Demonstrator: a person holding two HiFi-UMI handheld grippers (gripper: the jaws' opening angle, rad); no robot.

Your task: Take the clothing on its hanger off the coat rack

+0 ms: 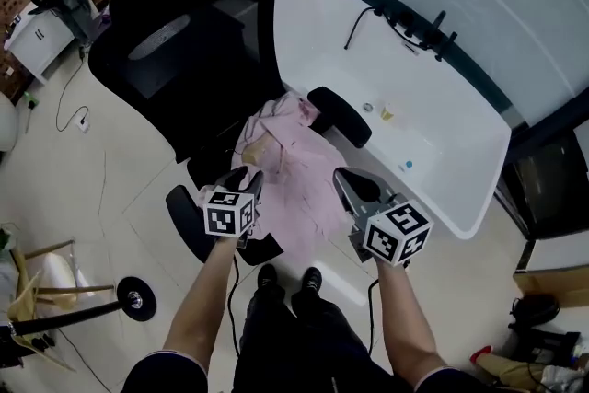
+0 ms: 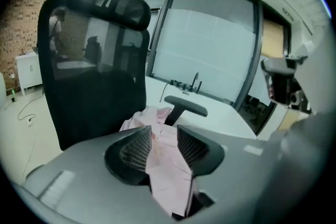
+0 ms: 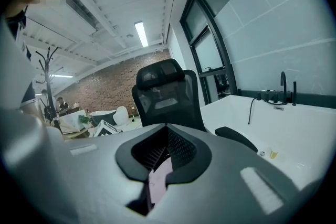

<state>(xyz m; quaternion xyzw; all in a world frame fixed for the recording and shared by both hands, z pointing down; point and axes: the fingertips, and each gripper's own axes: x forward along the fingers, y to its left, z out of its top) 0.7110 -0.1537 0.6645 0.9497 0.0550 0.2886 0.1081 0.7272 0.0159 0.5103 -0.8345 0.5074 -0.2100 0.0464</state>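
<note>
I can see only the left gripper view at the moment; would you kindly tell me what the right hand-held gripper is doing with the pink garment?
Observer: The right hand-held gripper has its jaws nearly together, with a strip of the pink garment between them.
Operator: Thank you. How does the garment lie overall?
Observer: The head view shows it bunched on the seat of the black office chair, between its two armrests.
Operator: And is the coat rack anywhere in sight?
Observer: Yes. The right gripper view shows a black coat rack standing in the background at the left, well away from the chair.
</note>
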